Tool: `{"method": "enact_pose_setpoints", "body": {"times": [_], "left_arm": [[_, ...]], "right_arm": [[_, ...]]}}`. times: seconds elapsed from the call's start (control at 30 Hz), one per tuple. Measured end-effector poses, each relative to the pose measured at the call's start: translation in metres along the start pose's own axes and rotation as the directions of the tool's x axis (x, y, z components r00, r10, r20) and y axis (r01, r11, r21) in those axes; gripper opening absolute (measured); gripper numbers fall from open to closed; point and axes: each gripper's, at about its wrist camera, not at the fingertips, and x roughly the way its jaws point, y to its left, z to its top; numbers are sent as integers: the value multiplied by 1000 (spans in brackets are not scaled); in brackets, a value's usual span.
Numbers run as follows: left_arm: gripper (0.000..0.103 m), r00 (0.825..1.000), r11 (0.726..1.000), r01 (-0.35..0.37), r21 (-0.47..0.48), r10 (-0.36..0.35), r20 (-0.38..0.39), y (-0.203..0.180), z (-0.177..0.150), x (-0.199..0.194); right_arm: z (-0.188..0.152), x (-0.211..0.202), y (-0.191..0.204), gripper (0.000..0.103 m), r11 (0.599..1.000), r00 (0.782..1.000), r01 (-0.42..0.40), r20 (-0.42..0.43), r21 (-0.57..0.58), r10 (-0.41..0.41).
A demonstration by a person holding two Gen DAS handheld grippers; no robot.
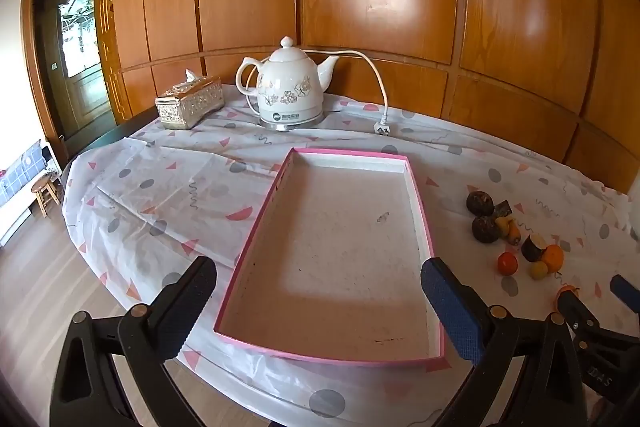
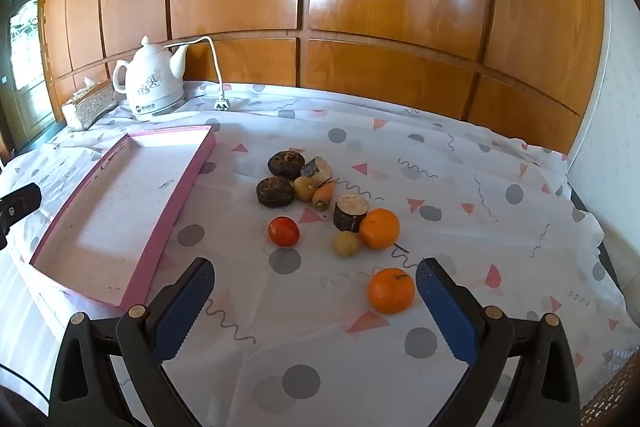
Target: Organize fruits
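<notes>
A shallow pink-rimmed tray (image 1: 416,187) (image 2: 192,167) lies empty on the patterned tablecloth. To its right lies a cluster of produce: two oranges (image 2: 391,290) (image 2: 379,228), a red tomato (image 2: 283,231), a small carrot (image 2: 323,194), two dark round fruits (image 2: 275,191) (image 2: 286,164), two cut dark pieces (image 2: 350,212) (image 2: 317,167) and two small yellowish fruits (image 2: 346,243) (image 2: 304,187). The cluster also shows in the left wrist view (image 1: 510,235). My left gripper (image 1: 320,301) is open over the tray's near end. My right gripper (image 2: 316,301) is open, with the near orange just inside its right finger (image 2: 444,311).
A white ceramic kettle (image 1: 290,87) (image 2: 154,85) with its cord and plug (image 1: 382,128) stands at the back by a tissue box (image 1: 190,101) (image 2: 90,105). Wood panelling backs the table. The table's left edge drops to the floor, with a stool (image 1: 45,190) beyond.
</notes>
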Motion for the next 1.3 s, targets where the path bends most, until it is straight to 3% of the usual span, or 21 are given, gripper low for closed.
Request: {"method": "enact_pose_setpoints", "body": {"times": [0.17, 0.57, 1.3], "left_arm": [[103, 999, 1000, 16, -13, -17, -41, 2, -1, 11], [103, 998, 999, 31, -26, -32, -51, -2, -1, 9], [103, 998, 999, 54, -1, -54, -31, -9, -3, 0]], "right_arm": [[-2, 0, -4, 102, 1000, 1000, -1, -15, 6, 1], [-6, -15, -1, 102, 1000, 1000, 26, -11, -5, -26], [-12, -18, 7, 102, 999, 999, 35, 4, -31, -35]]}}
